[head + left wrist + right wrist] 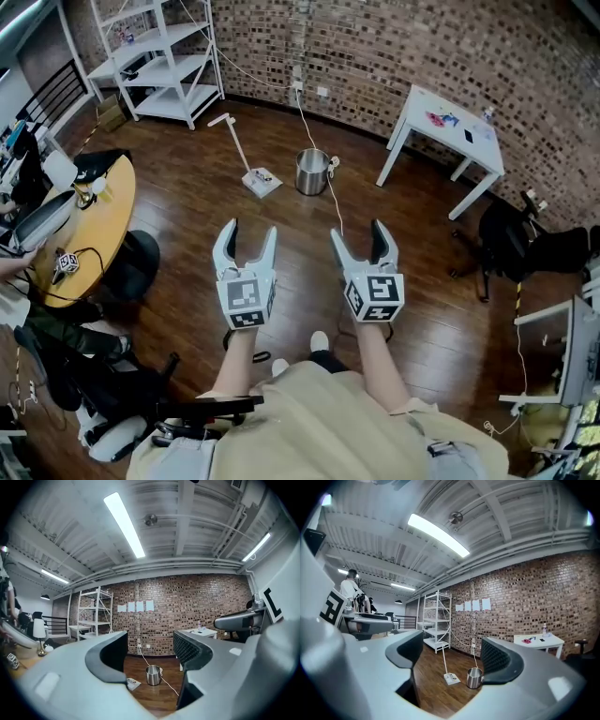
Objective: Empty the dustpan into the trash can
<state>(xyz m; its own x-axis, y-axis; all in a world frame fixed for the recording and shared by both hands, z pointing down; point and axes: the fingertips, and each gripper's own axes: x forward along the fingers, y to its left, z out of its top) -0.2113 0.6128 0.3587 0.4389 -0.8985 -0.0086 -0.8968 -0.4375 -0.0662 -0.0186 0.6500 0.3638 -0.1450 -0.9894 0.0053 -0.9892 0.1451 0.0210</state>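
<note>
Floor (187, 220), dustpan (262, 181), trash can (312, 172) — far beyond left claw (250, 231), right claw (357, 232)

Cylindrical silver metal trash can (312, 172), polished and reflective, flat white long-handled plastic dustpan (262, 181), smooth matt, dark brown wooden plank floor (187, 220), glossy, red-brown brick wall (422, 47), rough, left gripper (250, 232) and right gripper (357, 232), matt pale-grey plastic, black ribbed pads (186, 649).

dustpan (261, 181) left of trash can (312, 172), table (424, 106) right

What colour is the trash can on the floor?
The trash can is shiny silver, best seen in the head view.
</note>
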